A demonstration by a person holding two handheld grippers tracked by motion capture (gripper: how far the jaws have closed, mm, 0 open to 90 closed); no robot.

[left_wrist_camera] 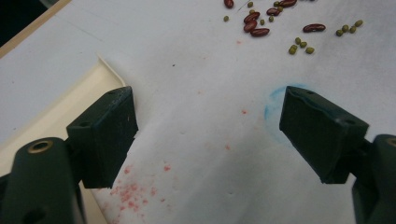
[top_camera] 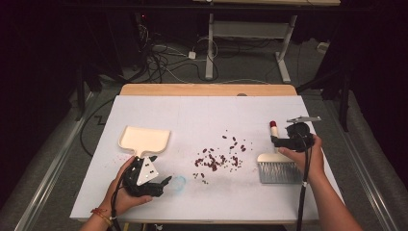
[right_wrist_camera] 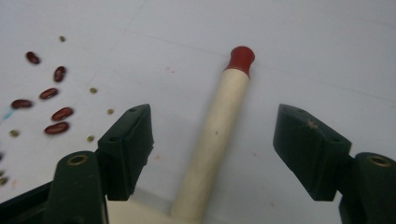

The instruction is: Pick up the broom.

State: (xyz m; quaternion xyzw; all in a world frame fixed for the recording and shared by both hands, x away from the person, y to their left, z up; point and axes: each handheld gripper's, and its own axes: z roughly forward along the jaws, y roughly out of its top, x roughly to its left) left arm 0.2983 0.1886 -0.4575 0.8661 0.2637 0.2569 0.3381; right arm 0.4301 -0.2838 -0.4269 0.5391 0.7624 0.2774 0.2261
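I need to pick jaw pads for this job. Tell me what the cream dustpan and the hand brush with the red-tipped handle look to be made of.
The cream dustpan looks like moulded plastic: one even colour, thin raised rim, smooth matt surface. The hand brush has a pale round handle, plastic or painted wood, I cannot tell which, with a glossy red tip. Its grey bristles look like fine synthetic fibre.

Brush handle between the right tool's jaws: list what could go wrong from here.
1. The right tool straddles the brush handle with clear gaps on both sides; closing off-centre could roll or skew the brush.
2. Beans lie scattered close by; a swung brush might flick them off the table.
3. The dustpan is not gripped by the left tool, so it may slide.
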